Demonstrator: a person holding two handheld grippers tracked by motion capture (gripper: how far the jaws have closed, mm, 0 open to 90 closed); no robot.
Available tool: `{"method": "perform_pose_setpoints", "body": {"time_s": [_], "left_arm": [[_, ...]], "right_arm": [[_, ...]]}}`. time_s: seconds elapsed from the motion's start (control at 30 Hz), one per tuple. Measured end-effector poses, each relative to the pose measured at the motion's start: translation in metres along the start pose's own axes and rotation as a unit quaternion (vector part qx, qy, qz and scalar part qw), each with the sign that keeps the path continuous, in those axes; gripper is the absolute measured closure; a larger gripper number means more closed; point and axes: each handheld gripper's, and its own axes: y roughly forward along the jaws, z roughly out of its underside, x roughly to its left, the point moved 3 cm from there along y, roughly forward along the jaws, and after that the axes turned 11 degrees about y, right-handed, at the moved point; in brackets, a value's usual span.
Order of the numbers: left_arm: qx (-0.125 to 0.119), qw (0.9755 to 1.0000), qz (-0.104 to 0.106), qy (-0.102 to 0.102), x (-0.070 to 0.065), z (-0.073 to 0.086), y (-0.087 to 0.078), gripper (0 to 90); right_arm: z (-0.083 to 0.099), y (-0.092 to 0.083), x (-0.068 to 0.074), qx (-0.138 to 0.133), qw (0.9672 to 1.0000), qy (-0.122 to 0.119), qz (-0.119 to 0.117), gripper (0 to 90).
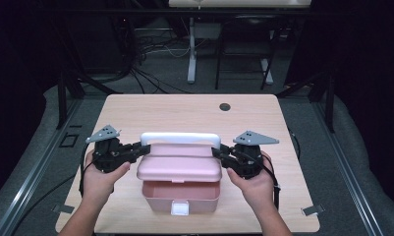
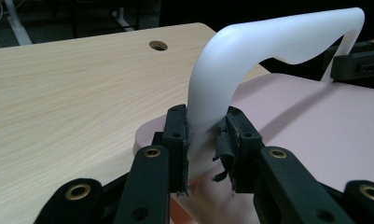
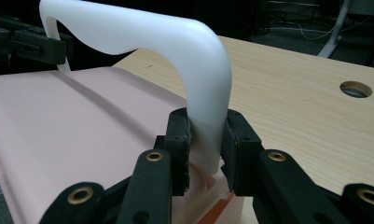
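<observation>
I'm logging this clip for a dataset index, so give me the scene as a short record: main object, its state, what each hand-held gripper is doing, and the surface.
object: pink box with a white handle on its lid
lid state: raised, front of box open
left hand-held gripper: shut on the handle's left end
right hand-held gripper: shut on the handle's right end
latch: white tab at the box's front, undone
surface: light wooden table with a round hole near the far edge

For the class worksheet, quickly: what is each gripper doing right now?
Left gripper: closed on the left end of the white handle of the pink box.
Right gripper: closed on the handle's right end.
</observation>
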Motion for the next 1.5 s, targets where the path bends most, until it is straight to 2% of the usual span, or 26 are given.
{"method": "perform_pose_setpoints", "body": {"time_s": [0.17,0.37,0.57,0.8,1.0,1.2,1.5], "left_arm": [[-0.008,1.0000,-0.002,0.001,-0.001,0.002,-0.007,69.7],[-0.012,0.9999,-0.009,0.009,-0.001,0.007,-0.023,68.3],[-0.015,0.9998,-0.012,0.011,-0.003,0.020,-0.038,68.3],[-0.004,0.9998,-0.016,0.012,-0.007,0.042,-0.048,68.4],[0.005,0.9998,-0.013,0.015,-0.012,0.057,-0.048,68.5],[0.011,0.9999,-0.007,0.009,-0.017,0.069,-0.045,68.6],[0.015,0.9996,0.006,0.023,-0.026,0.069,-0.041,68.6]], "right_arm": [[0.001,0.000,0.001,0.003,1.0000,-0.001,0.003,73.6],[0.000,0.000,0.001,0.003,1.0000,0.000,0.003,73.7],[0.000,0.000,0.001,0.001,1.0000,-0.001,0.005,73.7],[0.000,0.000,0.002,0.002,1.0000,-0.002,0.006,73.6],[0.000,0.000,0.002,0.001,1.0000,-0.002,0.006,73.6],[0.001,0.000,0.002,0.002,1.0000,-0.002,0.008,73.6],[0.002,0.000,0.002,0.001,1.0000,-0.001,0.009,73.6]]}}
